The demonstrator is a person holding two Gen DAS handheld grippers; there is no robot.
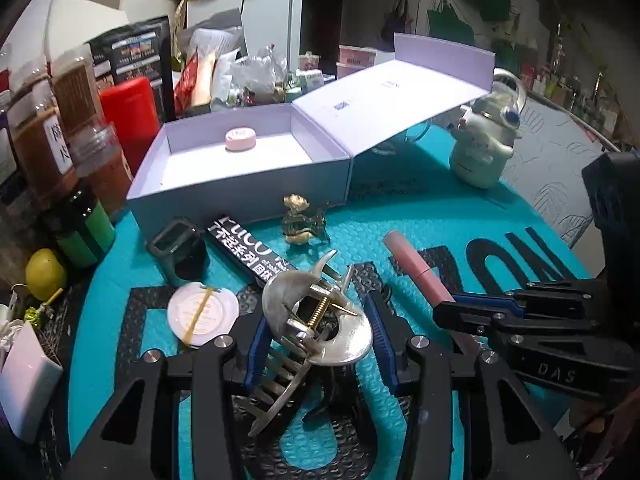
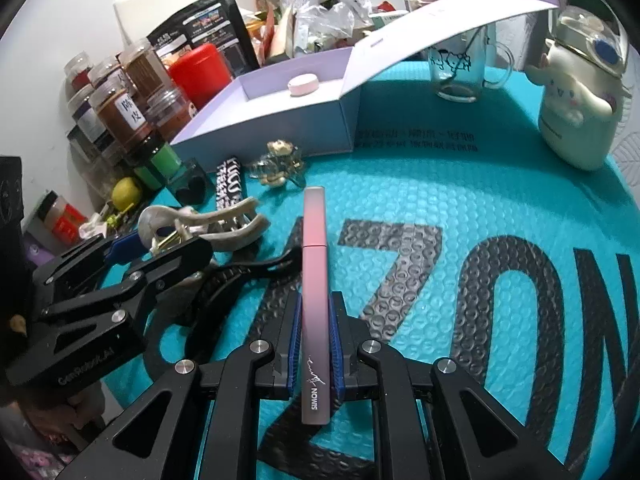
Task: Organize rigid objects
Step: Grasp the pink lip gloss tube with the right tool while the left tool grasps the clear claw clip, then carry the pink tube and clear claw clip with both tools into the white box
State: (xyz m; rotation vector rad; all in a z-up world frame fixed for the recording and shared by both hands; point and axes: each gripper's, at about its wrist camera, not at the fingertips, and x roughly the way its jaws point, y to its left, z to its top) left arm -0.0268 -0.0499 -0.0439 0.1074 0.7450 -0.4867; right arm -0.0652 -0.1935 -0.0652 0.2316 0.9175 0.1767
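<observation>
Cluttered with jars and packets at its far edge, the tabletop [image 2: 480, 200] wears a teal bubble mat, and the open lilac box [image 1: 248, 184] sits at the back. In front of that box, the left claw [image 1: 316, 344] clamps a pearly hair clip [image 1: 320, 320]; the right claw [image 2: 316, 360] is clamped on a pink tube [image 2: 314, 280]. Lift each clear before swinging boxward, lest the clip's teeth snag.

Teal bubble mat [image 2: 460, 184]; lilac box [image 2: 280, 120], glass mug [image 2: 460, 68], black clip [image 2: 236, 280]
</observation>
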